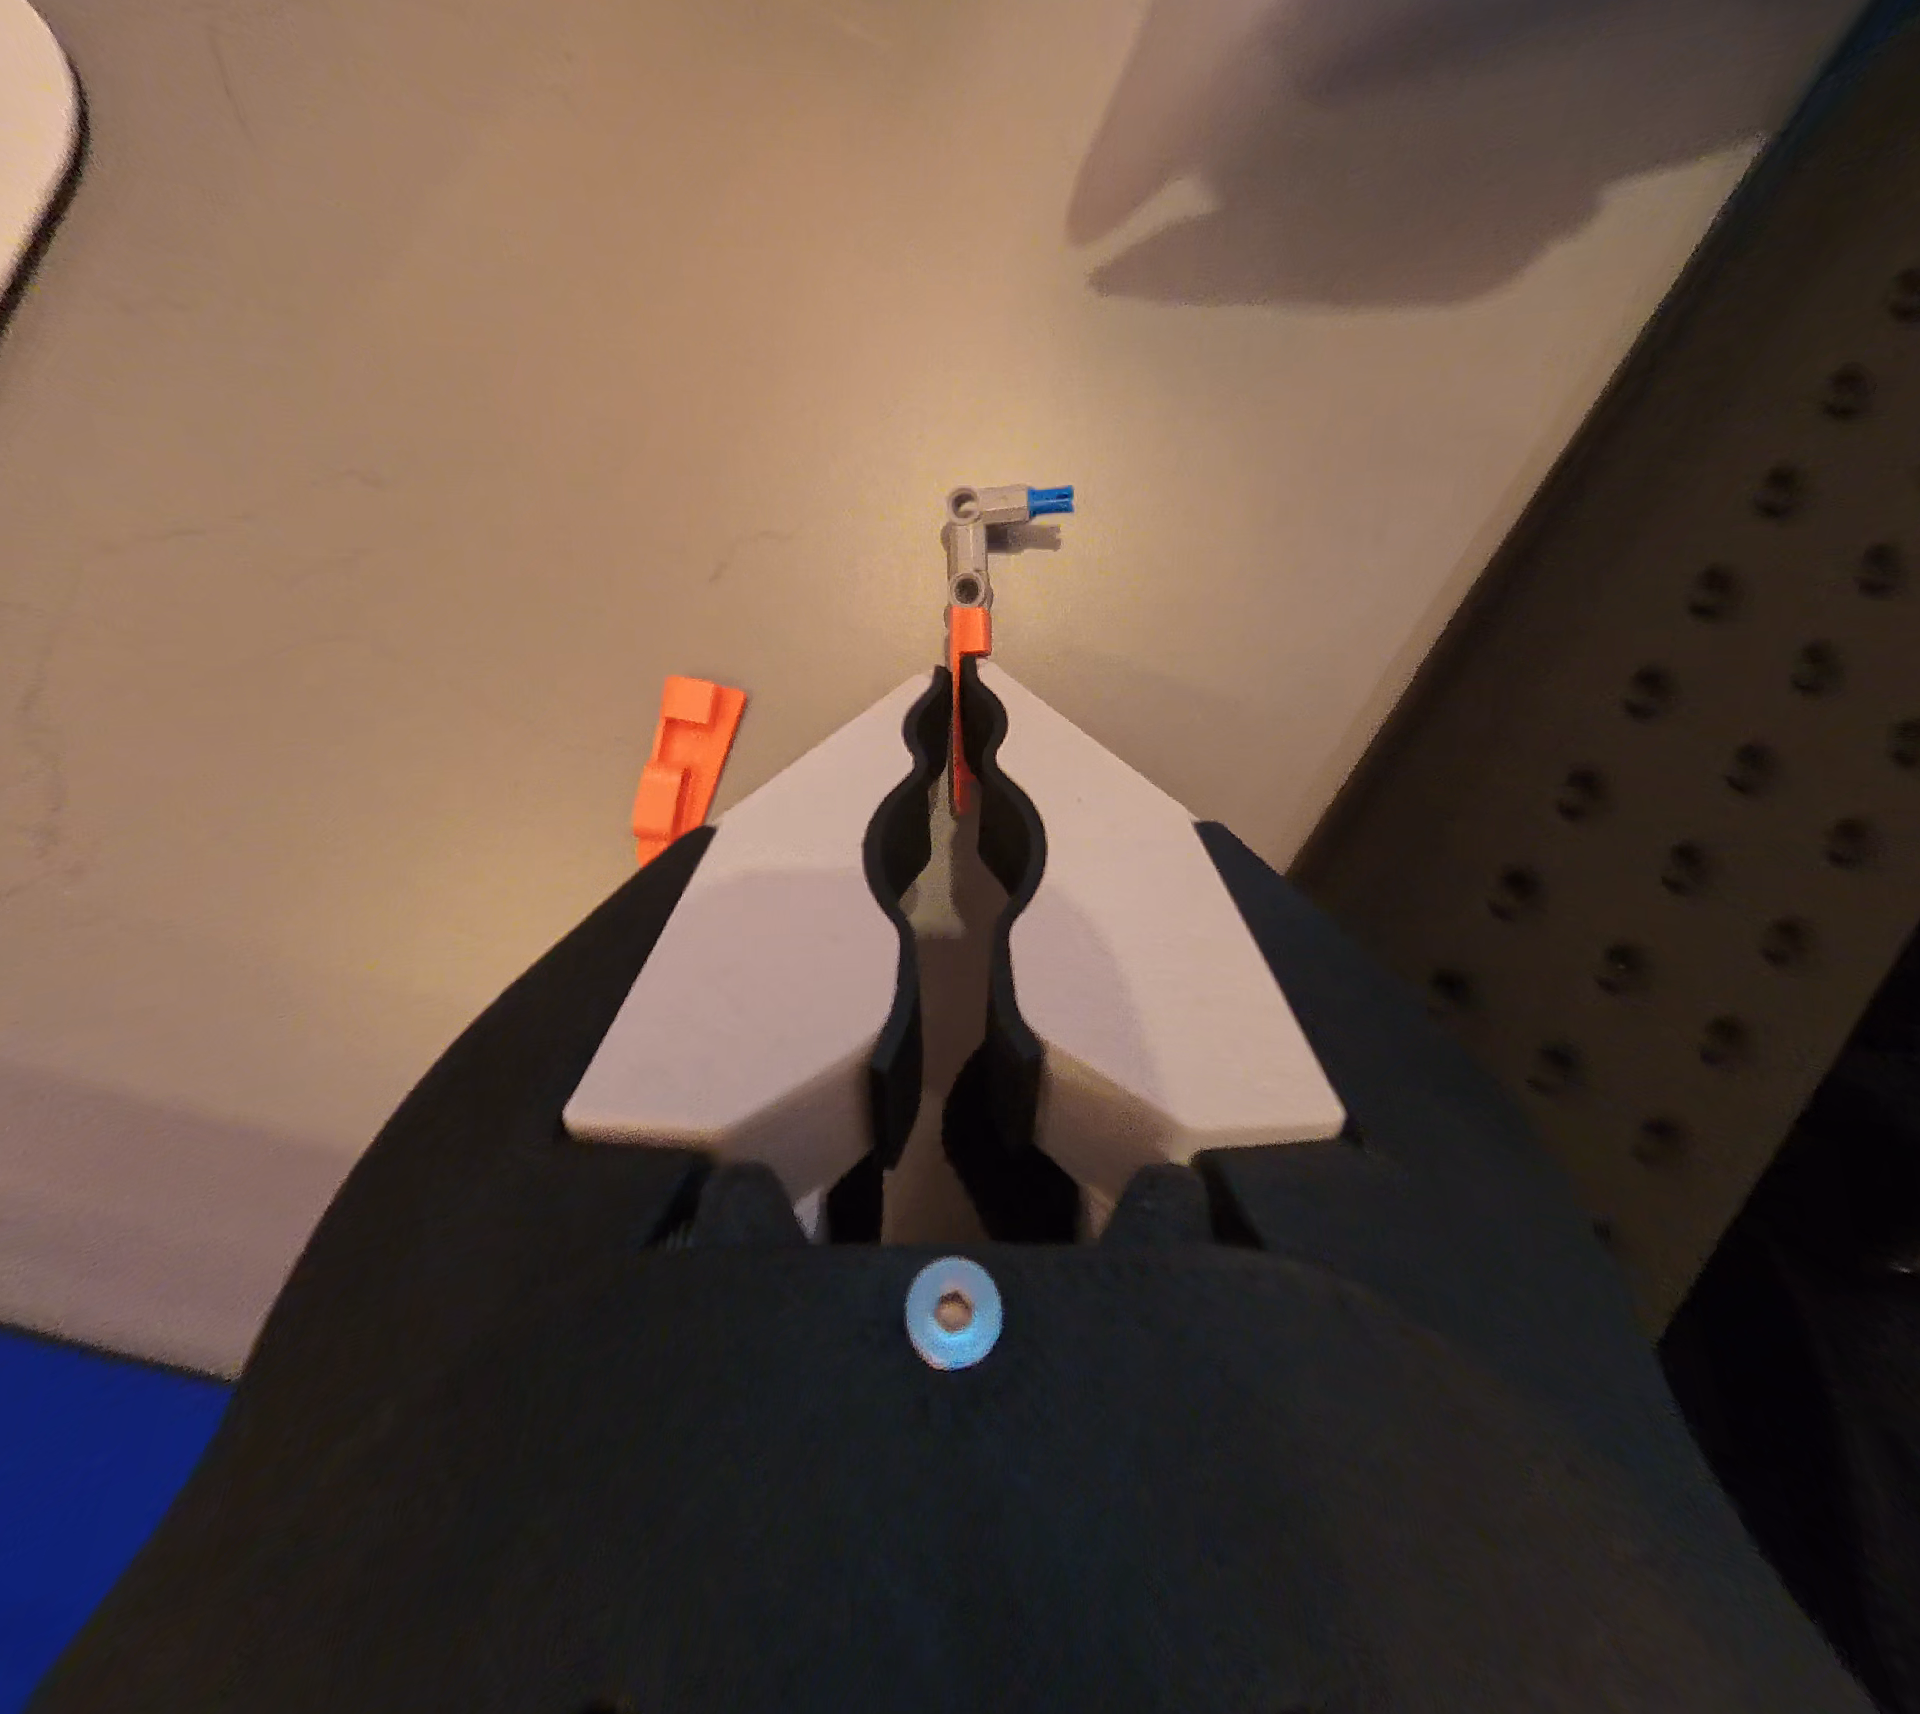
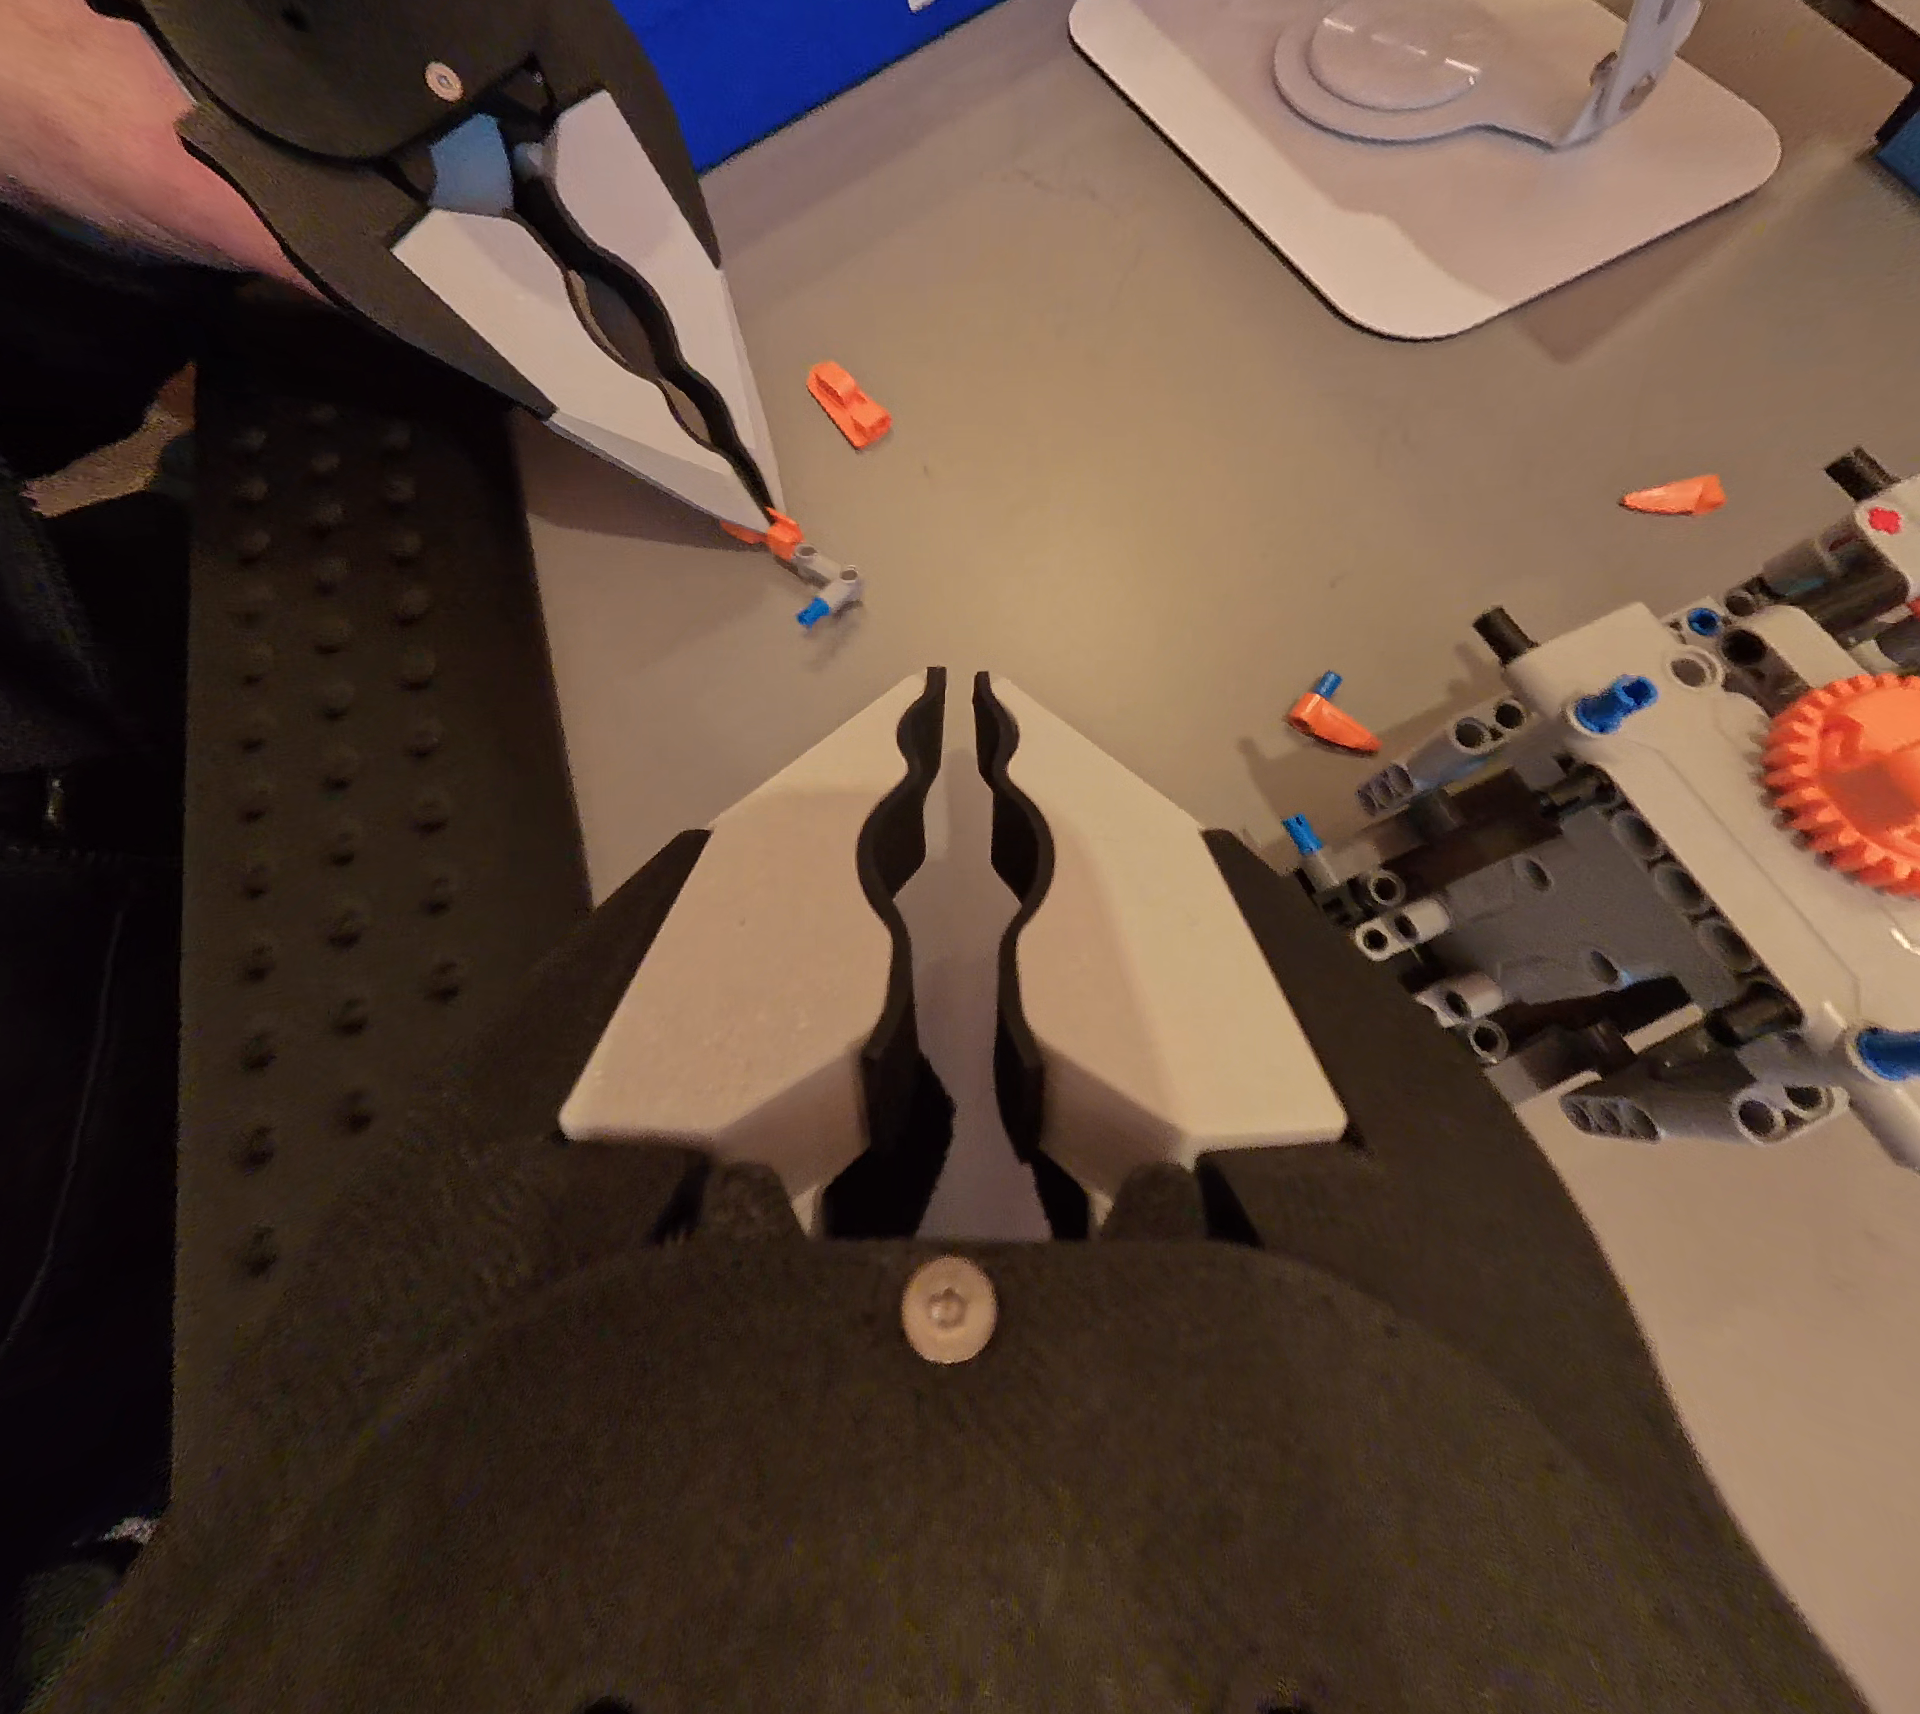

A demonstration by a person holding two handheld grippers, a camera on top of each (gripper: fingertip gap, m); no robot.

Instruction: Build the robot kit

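My left gripper [image 1: 961, 677] is clenched on a small orange piece [image 1: 966, 641], with a grey angled connector [image 1: 971, 542] and its blue pin [image 1: 1051, 501] sticking out past the tips, low over the table [image 1: 468, 334]. My right gripper [image 2: 959, 677] hangs released, a thin gap between its jaws and nothing in it, just short of that connector. A loose orange part [image 1: 686, 765] lies close beside my left tips, the grey brick assembly [image 2: 1621, 885] crowds my right, and the dark studded board [image 2: 343, 781] edges the table
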